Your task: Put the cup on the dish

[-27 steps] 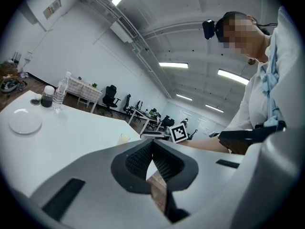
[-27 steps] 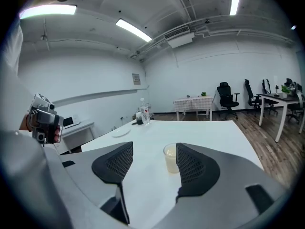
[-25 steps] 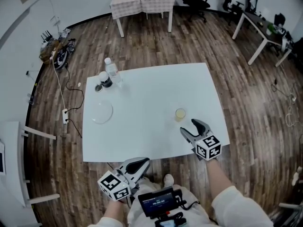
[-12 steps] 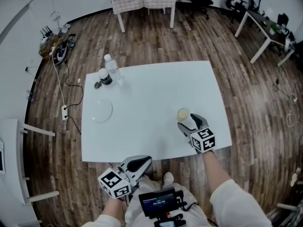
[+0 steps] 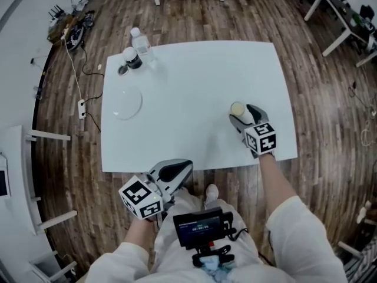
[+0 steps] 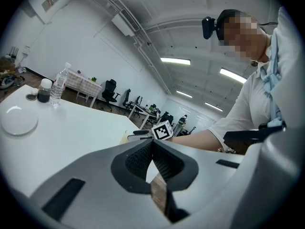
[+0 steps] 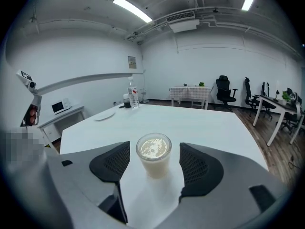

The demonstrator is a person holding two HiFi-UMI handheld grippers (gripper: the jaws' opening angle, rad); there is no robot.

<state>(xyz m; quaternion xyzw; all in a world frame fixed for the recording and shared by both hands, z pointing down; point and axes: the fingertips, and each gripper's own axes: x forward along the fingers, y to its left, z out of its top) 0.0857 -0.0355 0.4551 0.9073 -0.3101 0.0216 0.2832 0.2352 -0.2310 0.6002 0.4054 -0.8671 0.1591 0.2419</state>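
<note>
Right gripper view: your right tongs (image 7: 155, 149) have their jaws spread wide and have just been opening. The cup (image 7: 154, 163) stands between them with a gap on each side, and neither pad touches it.
Cup contents: a pale, milky liquid fills it close to the rim. It stands upright on the white table (image 7: 200, 120).
Left gripper view: your left tongs (image 6: 152, 144) have their jaws closed tip to tip with nothing between them.
Head view, near side: the left tongs hang off the table's near edge, above your lap. The right tongs reach in over the table's right part, around the cup.
Head view, left side: the dish (image 5: 127, 103) lies flat on the table towards the far left, well apart from the cup.
Far left corner: a water bottle (image 5: 142, 42) and a dark jar (image 5: 130, 57) with a white lid stand just beside each other, beyond the dish.
Around the table: wood plank floor (image 5: 194, 10).
</note>
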